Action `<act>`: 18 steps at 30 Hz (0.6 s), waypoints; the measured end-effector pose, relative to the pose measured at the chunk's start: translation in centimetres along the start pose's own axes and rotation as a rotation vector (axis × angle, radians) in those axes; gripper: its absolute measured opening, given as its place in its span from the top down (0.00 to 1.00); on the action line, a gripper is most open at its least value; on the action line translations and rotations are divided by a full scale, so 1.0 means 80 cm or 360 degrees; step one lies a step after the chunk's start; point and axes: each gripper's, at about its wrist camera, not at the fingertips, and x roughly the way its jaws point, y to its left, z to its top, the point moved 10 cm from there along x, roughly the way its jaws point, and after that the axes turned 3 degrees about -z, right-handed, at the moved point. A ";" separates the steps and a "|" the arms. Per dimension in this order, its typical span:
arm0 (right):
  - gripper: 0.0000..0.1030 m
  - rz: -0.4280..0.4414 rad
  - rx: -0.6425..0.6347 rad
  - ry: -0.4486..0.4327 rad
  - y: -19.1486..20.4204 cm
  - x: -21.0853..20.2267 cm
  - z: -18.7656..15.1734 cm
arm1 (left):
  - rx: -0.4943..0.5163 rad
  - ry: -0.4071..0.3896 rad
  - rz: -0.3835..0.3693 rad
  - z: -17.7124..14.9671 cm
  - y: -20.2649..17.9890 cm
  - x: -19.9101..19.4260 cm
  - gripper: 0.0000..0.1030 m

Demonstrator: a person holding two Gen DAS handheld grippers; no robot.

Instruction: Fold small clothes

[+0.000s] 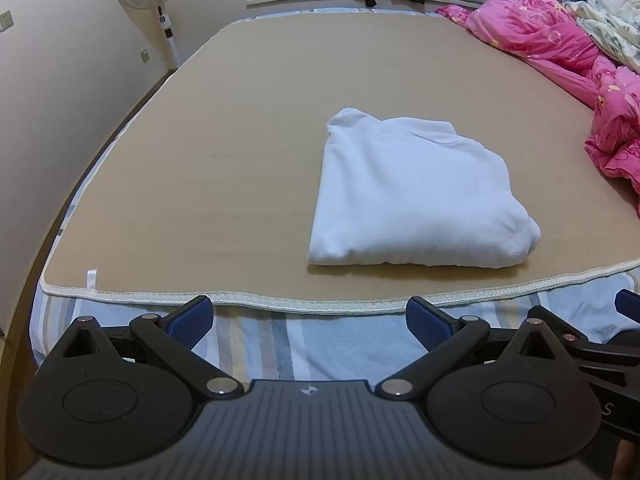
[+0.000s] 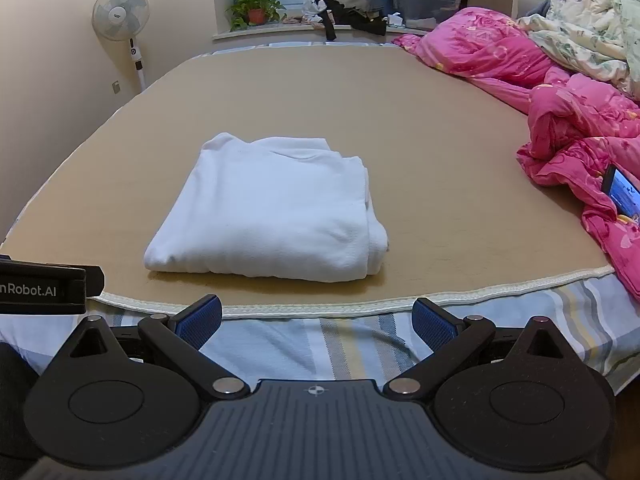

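Nearest each camera, the left gripper (image 1: 308,320) and right gripper (image 2: 318,322) hover over the striped bedsheet (image 2: 360,344), blue-padded fingers (image 1: 192,316) spread wide, holding nothing. Just beyond, a folded white garment (image 1: 412,196) lies flat on the tan mat (image 1: 200,160). Farther right, a pink quilt (image 2: 580,132) is bunched. A standing fan (image 2: 120,12) is at the far wall.

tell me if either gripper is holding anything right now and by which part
Nothing is held. Left gripper and right gripper are open, short of the folded white fleece garment.
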 end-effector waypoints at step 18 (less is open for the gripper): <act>0.02 0.0017 -0.0019 0.0002 0.000 0.005 0.002 | 0.0008 0.0012 0.0013 -0.001 0.001 0.001 0.00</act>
